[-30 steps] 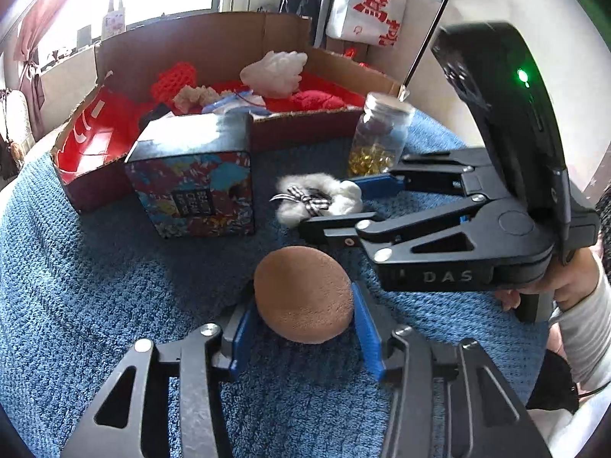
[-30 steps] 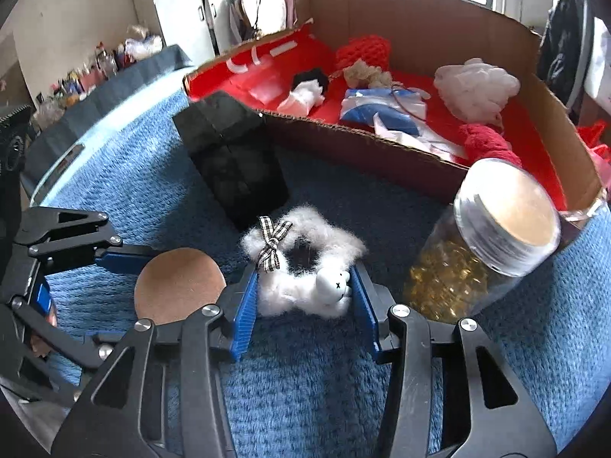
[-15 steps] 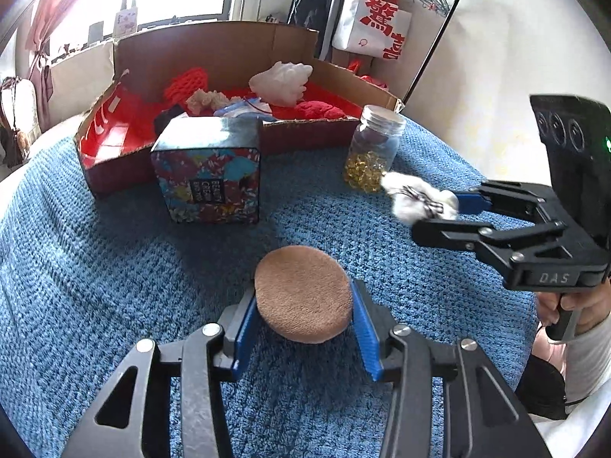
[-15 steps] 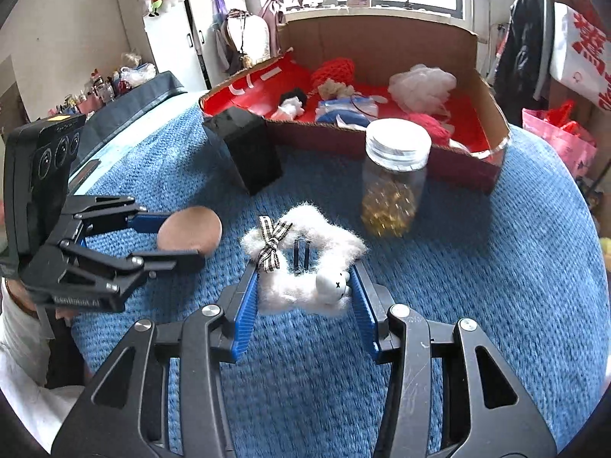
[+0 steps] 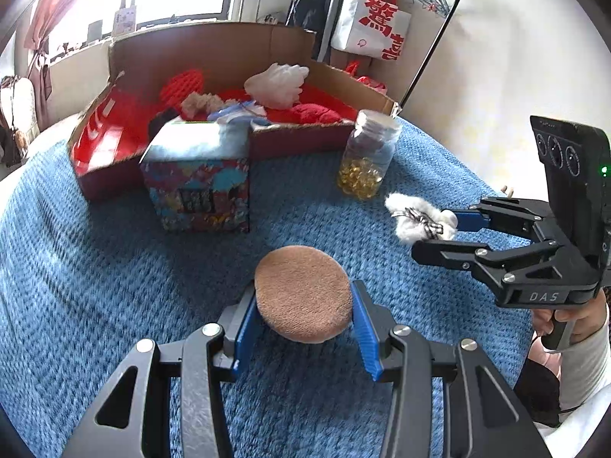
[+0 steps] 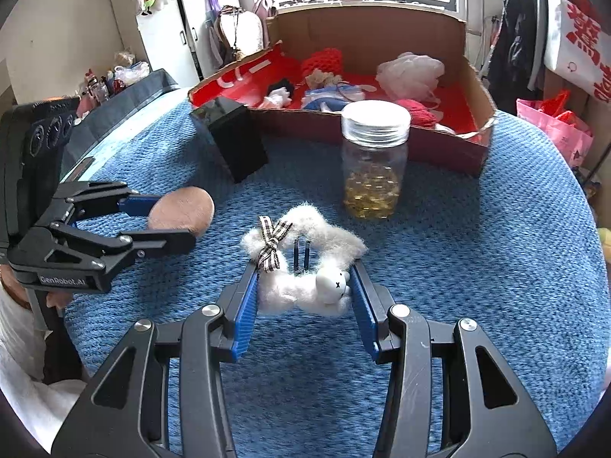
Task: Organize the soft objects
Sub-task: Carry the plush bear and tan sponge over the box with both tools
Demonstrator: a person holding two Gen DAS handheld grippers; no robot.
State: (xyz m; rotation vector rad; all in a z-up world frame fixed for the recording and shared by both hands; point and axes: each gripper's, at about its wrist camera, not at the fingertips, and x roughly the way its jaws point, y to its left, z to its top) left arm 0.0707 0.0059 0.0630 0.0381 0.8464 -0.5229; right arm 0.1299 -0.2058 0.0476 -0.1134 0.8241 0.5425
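A round brown plush pad (image 5: 303, 294) is clamped between the blue fingers of the left gripper (image 5: 303, 322) and is held above the blue knitted cover (image 5: 95, 267). A fluffy white scrunchie with a checked bow (image 6: 301, 263) is gripped in the same way by the right gripper (image 6: 303, 301). Behind them on the cover are seen a clear jar of yellow capsules (image 6: 374, 160), a colourful printed box (image 5: 198, 187) and an open cardboard box with a red inside (image 6: 473, 87), in which other soft things are lying.

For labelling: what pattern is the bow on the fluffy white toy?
Black-and-white check bow; clearest in the right wrist view.
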